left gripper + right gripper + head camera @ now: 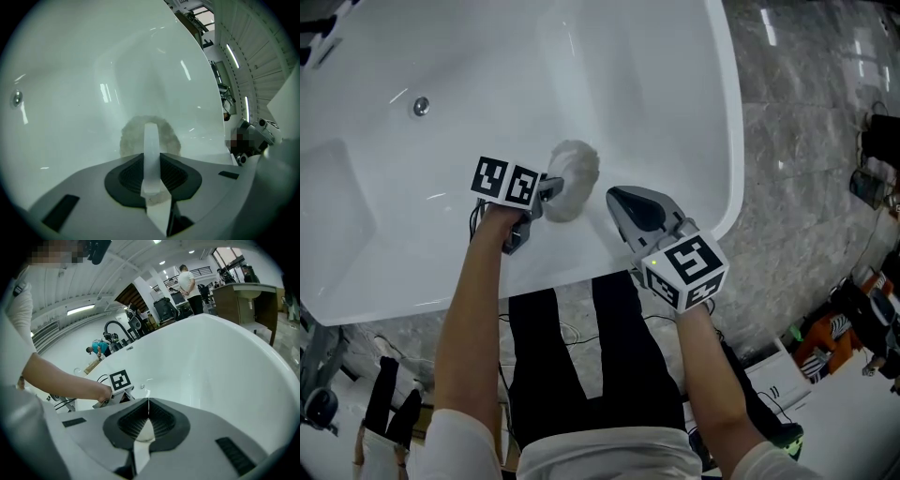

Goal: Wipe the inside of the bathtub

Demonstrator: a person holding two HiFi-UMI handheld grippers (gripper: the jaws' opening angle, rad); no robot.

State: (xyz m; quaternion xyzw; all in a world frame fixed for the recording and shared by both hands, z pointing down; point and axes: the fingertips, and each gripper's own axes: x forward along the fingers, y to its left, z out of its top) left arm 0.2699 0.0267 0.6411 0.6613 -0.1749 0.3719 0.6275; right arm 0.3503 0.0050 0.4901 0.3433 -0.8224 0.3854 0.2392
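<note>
A white bathtub (675, 84) fills the upper head view, with its metal drain (420, 106) at the left. My left gripper (546, 192) is shut on a round white fluffy pad (573, 176), which rests on the tub's near inner wall. In the left gripper view the pad (129, 136) shows behind the closed gripper (151, 140), against the tub wall (140, 56). My right gripper (619, 199) hovers just right of the pad, over the near wall, shut with nothing in it. The right gripper view shows the closed right gripper (148, 403), the left gripper's marker cube (120, 379) and the tub interior (211, 362).
Grey marble floor (806, 141) surrounds the tub. The near rim (412, 298) runs just ahead of the person's legs (581, 356). Bags and boxes (853, 328) lie on the floor at the right. Other people (188, 282) and a wooden desk (248, 296) stand beyond the tub.
</note>
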